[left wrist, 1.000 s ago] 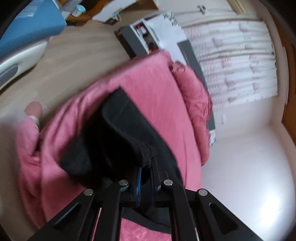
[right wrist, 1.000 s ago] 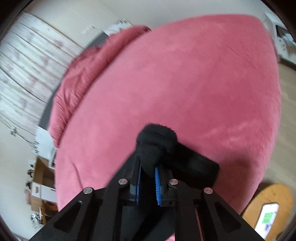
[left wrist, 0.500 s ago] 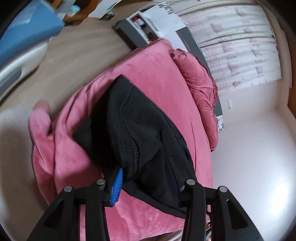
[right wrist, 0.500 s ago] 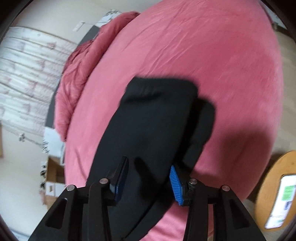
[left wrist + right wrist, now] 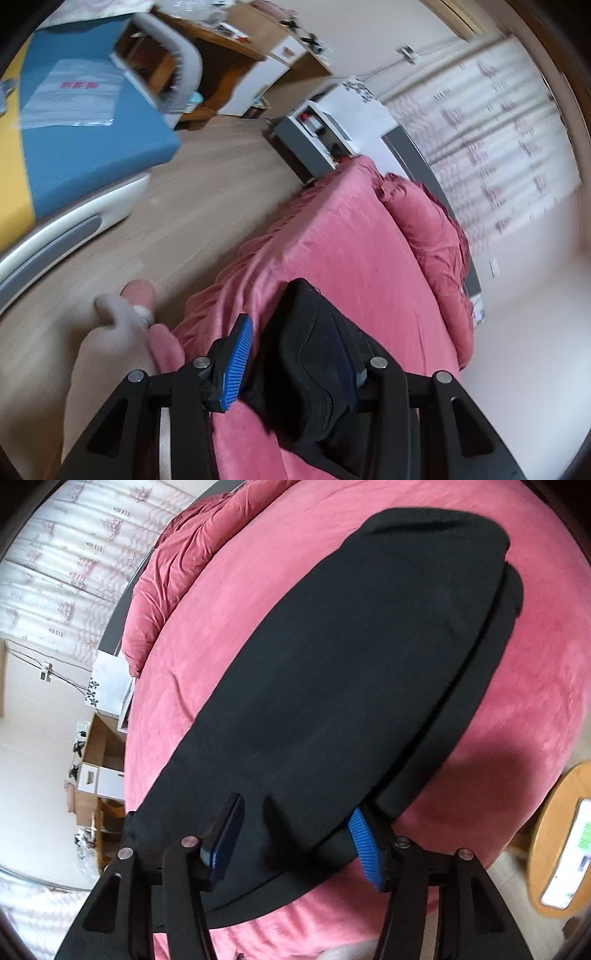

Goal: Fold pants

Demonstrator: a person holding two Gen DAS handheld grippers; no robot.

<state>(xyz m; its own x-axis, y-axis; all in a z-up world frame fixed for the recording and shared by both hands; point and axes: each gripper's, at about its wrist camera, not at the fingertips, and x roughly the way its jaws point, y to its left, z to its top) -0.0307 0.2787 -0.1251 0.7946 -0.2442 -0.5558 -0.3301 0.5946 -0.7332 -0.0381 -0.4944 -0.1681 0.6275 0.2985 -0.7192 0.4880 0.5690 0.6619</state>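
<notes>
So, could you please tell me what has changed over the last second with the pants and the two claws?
Both claws let go: the left claw and right claw, shut on bunched black pants a second ago, now stand open. The pants have dropped flat, stretched lengthwise across the pink blanket. The blanket and the rumpled pink duvet beside it have stayed put.

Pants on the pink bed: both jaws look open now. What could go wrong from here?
Two risks, as I judge it:
1. The black pants lie doubled with the lower layer's edge sticking out along one side; another fold may lock in that offset.
2. The left hand-held gripper straddles a bunched end near the edge of the pink bed cover; closing there could snag the cover or pull the pants off.
</notes>
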